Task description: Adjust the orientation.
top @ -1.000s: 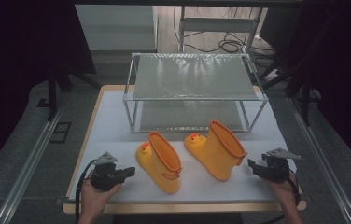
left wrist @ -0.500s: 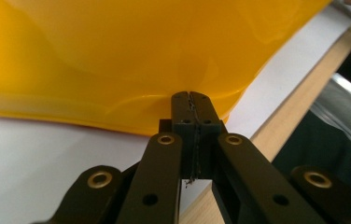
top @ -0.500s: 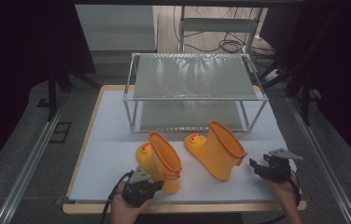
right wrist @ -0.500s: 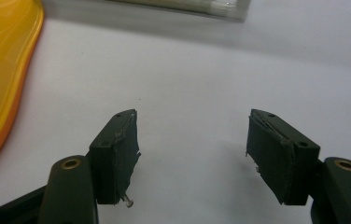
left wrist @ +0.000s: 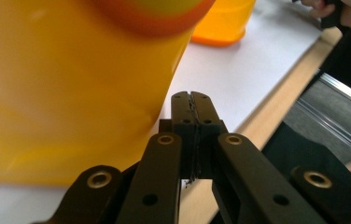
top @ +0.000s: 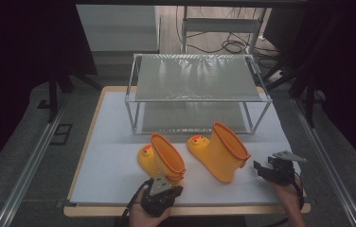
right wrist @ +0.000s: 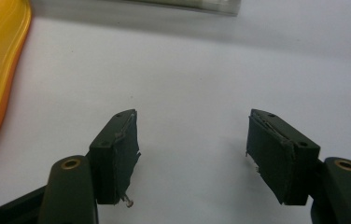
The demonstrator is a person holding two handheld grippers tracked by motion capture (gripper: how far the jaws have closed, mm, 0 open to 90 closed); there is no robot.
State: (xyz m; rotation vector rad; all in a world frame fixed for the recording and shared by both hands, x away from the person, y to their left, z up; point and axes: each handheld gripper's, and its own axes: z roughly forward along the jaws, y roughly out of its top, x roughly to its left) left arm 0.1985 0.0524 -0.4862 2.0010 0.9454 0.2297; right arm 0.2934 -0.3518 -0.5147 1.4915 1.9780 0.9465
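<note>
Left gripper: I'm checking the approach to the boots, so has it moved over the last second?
Yes. The left gripper went rightward along the table's front edge, up to the left boot.

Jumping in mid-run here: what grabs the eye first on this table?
Two bright yellow rubber boots with orange rims and duck faces stand side by side at the table's near middle: the left boot and the right boot. Behind them sits a metal-framed shelf rack. The left gripper, jaws shut on nothing, sits right at the left boot's near side, while the right gripper waits open beside the right boot.
</note>
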